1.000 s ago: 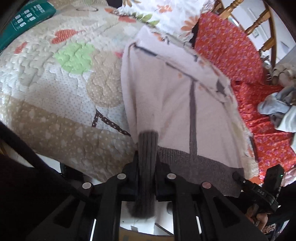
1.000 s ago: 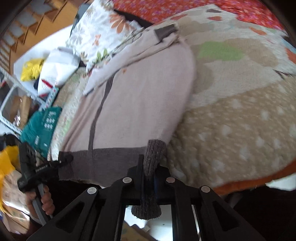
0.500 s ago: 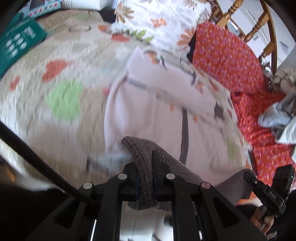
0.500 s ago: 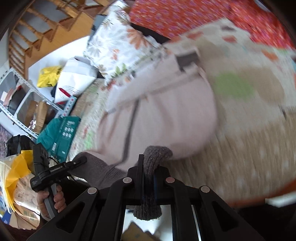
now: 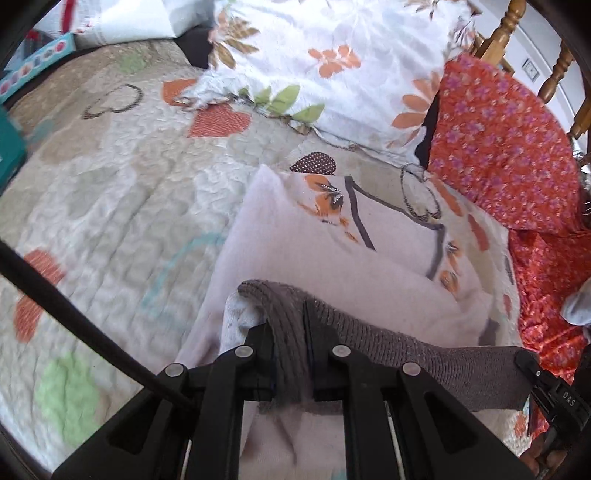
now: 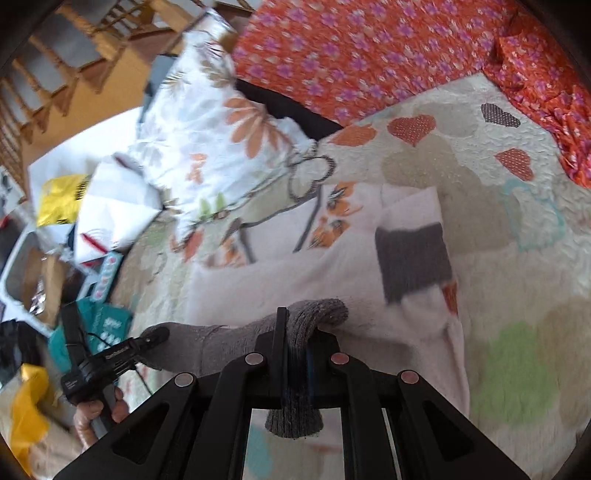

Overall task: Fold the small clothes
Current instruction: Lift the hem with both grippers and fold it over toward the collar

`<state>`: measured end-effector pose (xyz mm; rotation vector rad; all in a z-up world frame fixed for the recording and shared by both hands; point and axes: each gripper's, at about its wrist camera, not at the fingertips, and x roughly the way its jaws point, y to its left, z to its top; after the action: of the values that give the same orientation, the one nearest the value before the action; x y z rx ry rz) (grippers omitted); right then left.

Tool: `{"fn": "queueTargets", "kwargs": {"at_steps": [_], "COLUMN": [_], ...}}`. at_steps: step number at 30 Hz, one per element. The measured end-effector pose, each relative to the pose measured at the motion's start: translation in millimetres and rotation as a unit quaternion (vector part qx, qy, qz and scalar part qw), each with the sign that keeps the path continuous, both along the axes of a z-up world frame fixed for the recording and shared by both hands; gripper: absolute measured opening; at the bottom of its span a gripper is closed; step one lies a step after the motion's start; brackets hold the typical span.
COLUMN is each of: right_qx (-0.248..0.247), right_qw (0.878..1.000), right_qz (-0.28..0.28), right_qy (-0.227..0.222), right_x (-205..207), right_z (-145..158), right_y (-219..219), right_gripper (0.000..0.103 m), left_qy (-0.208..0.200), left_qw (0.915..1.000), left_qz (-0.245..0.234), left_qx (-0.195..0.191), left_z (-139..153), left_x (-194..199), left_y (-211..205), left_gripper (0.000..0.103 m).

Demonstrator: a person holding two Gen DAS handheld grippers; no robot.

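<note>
A pale pink knitted sweater (image 5: 332, 258) with a grey ribbed hem lies on a patchwork quilt (image 5: 110, 184). My left gripper (image 5: 290, 332) is shut on the hem's left corner, lifted over the sweater's body. The hem (image 5: 424, 354) stretches across to my right gripper (image 5: 532, 365) at the right edge of the left wrist view. In the right wrist view my right gripper (image 6: 295, 332) is shut on the other hem corner above the sweater (image 6: 295, 273). A grey cuff (image 6: 413, 258) lies folded on the body. My left gripper (image 6: 155, 338) shows at the left, held by a hand.
A flowered pillow (image 5: 332, 62) lies just beyond the sweater's neck. Red patterned cloth (image 5: 509, 147) covers the right side, with wooden chair rails (image 5: 506, 33) behind. A teal box (image 6: 103, 328), a yellow bag (image 6: 59, 199) and shelves crowd the floor beside the bed.
Both grippers carried the grey hem up and forward over the sweater toward its neck, doubling the lower half onto the upper. The sweater now looks about half as long.
</note>
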<state>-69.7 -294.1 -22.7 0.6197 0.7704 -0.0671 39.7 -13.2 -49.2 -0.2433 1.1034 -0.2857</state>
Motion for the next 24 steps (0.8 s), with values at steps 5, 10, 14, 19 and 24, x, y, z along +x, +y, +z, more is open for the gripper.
{"fn": "queueTargets", "kwargs": {"at_steps": [5, 10, 14, 19, 24], "right_qx": [0.006, -0.031, -0.093, -0.125, -0.144], "right_qw": [1.000, 0.998, 0.993, 0.991, 0.989], "right_qz": [-0.012, -0.055, -0.064, -0.050, -0.028], "right_qy": [0.003, -0.027, -0.027, -0.021, 0.005], "right_x": [40, 64, 65, 59, 55], "right_z": [-19, -11, -1, 3, -8], "right_y": [-26, -52, -45, -31, -22], "right_gripper": [0.011, 0.026, 0.042, 0.042, 0.042], "left_qy": [0.009, -0.008, -0.012, -0.010, 0.003], "left_qw": [0.9981, 0.9917, 0.9936, 0.9982, 0.9990], "left_qz": [0.038, 0.092, 0.084, 0.053, 0.008], "left_qx": [-0.048, -0.089, -0.074, -0.026, 0.044], "left_z": [-11, 7, 14, 13, -1], "left_x": [38, 49, 44, 29, 14], "left_y": [4, 25, 27, 23, 16], "left_gripper": [0.029, 0.060, 0.062, 0.062, 0.063]}}
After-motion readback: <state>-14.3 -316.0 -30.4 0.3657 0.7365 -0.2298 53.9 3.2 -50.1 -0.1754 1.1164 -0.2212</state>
